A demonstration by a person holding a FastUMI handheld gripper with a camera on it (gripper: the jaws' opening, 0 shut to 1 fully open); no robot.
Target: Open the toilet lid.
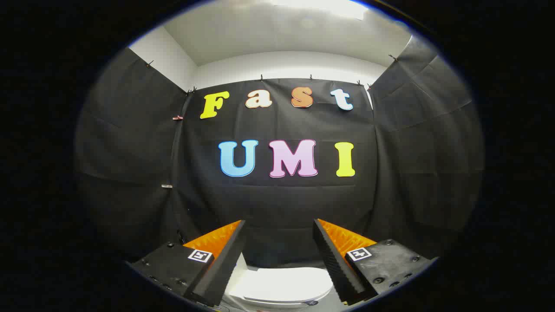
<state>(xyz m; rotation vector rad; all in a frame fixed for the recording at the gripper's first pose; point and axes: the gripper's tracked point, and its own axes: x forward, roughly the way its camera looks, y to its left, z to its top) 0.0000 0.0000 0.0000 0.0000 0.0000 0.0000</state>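
Jaws of our gripper (279,225) are standing wide apart and gripping nothing, aimed at the booth's wall, so we are risking a descent that skids off the smooth top instead of catching the front lip. We are seeing the white toilet lid (284,286) lying closed, low between the jaws, well apart from their tips.

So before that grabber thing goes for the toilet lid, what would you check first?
1. Gripper open: ok, fingers spread wide with nothing between them.
2. Toilet lid in sight: ok, low between the fingers, below the black cloth wall.
3. Lid shut: ok, it seems to lie flat and closed.
4. Fingers touching the lid: not ok, they sit above it, apart.
5. Front edge of the lid reachable: cannot tell, it lies low and partly cut off.
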